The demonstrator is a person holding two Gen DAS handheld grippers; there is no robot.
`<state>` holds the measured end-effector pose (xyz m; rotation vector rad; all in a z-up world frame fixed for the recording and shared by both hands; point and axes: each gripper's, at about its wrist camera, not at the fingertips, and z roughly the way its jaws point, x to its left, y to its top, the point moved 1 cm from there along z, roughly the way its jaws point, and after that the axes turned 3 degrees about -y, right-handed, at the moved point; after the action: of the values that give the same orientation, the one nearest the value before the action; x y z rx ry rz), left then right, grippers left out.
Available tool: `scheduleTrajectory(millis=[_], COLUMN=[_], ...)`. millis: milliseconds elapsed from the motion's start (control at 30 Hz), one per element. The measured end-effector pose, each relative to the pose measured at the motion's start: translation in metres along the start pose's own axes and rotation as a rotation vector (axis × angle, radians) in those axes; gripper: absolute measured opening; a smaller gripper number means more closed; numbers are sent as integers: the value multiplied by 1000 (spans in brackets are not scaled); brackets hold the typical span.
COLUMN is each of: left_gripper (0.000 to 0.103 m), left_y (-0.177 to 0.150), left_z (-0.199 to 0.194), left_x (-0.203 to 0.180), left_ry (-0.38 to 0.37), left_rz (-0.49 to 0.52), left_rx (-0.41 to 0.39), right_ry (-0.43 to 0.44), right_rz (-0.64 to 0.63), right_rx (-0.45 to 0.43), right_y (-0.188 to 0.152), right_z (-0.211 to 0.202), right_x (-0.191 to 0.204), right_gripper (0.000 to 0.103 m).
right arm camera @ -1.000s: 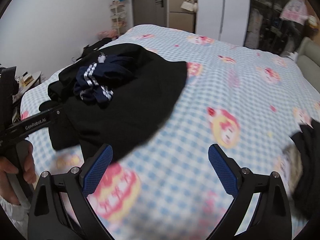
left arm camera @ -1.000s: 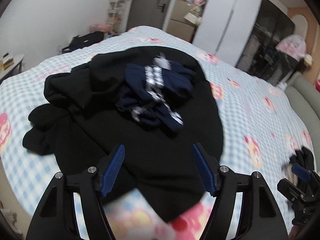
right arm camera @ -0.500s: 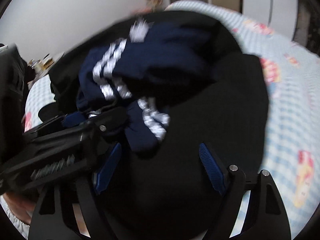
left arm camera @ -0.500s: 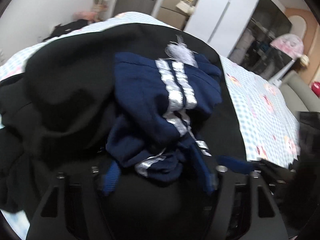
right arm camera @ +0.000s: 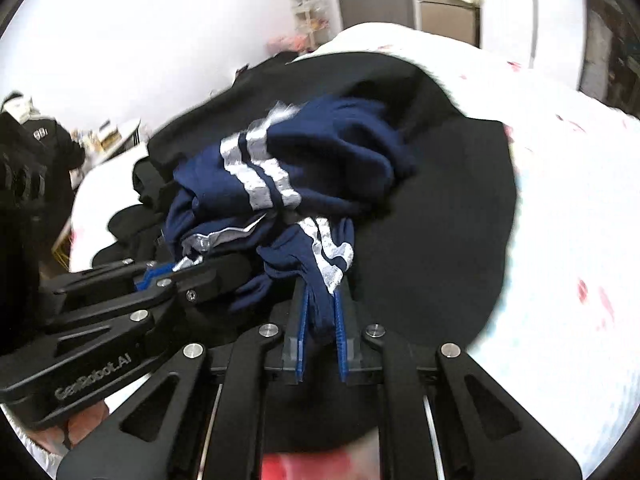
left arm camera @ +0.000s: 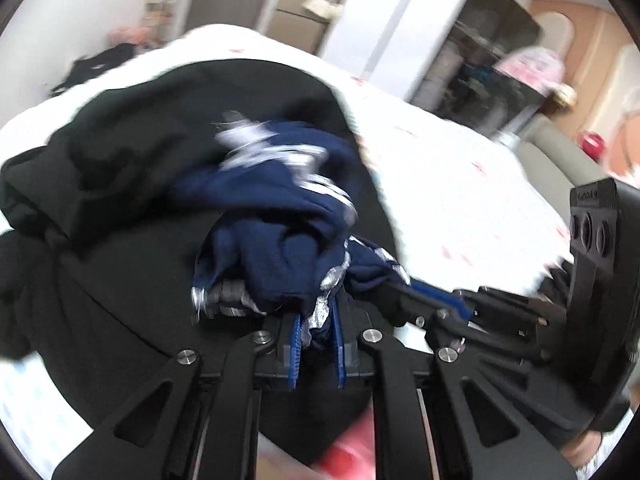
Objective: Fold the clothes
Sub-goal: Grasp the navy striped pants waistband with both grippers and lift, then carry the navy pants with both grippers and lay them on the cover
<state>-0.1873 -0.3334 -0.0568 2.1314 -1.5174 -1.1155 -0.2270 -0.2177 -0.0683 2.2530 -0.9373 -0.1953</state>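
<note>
A crumpled navy garment with silver stripes (left arm camera: pixel 276 208) lies on top of a large black garment (left arm camera: pixel 120 184) on the bed. My left gripper (left arm camera: pixel 316 344) is shut on the navy garment's near edge. My right gripper (right arm camera: pixel 320 332) is shut on another part of the navy garment (right arm camera: pixel 312 168), right beside the left one. The right gripper also shows in the left wrist view (left arm camera: pixel 436 300), and the left gripper in the right wrist view (right arm camera: pixel 160 276). The black garment (right arm camera: pixel 432 216) spreads under both.
The bed has a light checked sheet with cartoon prints (right arm camera: pixel 560 208). A white wardrobe (left arm camera: pixel 400 20) and dark cabinet stand at the back. A grey sofa (left arm camera: pixel 560 152) is at the right. A small table (right arm camera: pixel 116 136) is at the left wall.
Both grippers moved forward from open over the bed edge onto the pile, then closed on the navy striped garment. The garment's near edge is now bunched between the fingers.
</note>
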Motion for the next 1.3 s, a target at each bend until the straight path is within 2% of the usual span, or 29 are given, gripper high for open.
scheduleTrajectory(millis=[200, 300, 467, 533, 633, 700, 800, 933, 1000, 1067, 1133, 1233, 1300], left_gripper=[13, 13, 13, 12, 12, 12, 13, 15, 36, 39, 39, 48, 53], left_y=[-39, -61, -107, -125, -132, -135, -149, -177, -190, -200, -206, -218, -226], left_z=[3, 13, 25, 12, -10, -29, -25, 5, 12, 9, 2, 3, 9], left_x=[-106, -158, -227, -251, -272, -269, -257, -211, -189, -174, -165, -159, -161], left_ry=[-158, -237, -344, -367, -375, -366, -266, -141, -107, -97, -110, -131, -102], left_rz=[151, 178, 199, 229, 268, 258, 231, 88, 36, 11, -1, 17, 42], left_rx=[69, 109, 199, 187, 136, 115, 141, 258, 295, 301, 295, 325, 360], right_ry=[-84, -165, -263, -295, -323, -337, -393, -361, -351, -316, -266, -225, -227], right_rz=[139, 198, 320, 372, 419, 443, 480, 597, 602, 617, 655, 660, 646], right_rx=[-35, -46, -70, -86, -130, -164, -168, -59, -5, 32, 51, 81, 110], right_y=[-73, -107, -172, -193, -210, -216, -231, -262, -274, -285, -293, -302, -306], right_z=[-115, -176, -253, -277, -302, -319, -323, -291, -274, -259, -248, -236, -227], right_x=[-72, -113, -154, -168, -178, -188, -205, -231, -232, -233, -236, -232, -229], right_gripper=[11, 11, 10, 10, 10, 10, 11, 11, 12, 13, 19, 22, 28])
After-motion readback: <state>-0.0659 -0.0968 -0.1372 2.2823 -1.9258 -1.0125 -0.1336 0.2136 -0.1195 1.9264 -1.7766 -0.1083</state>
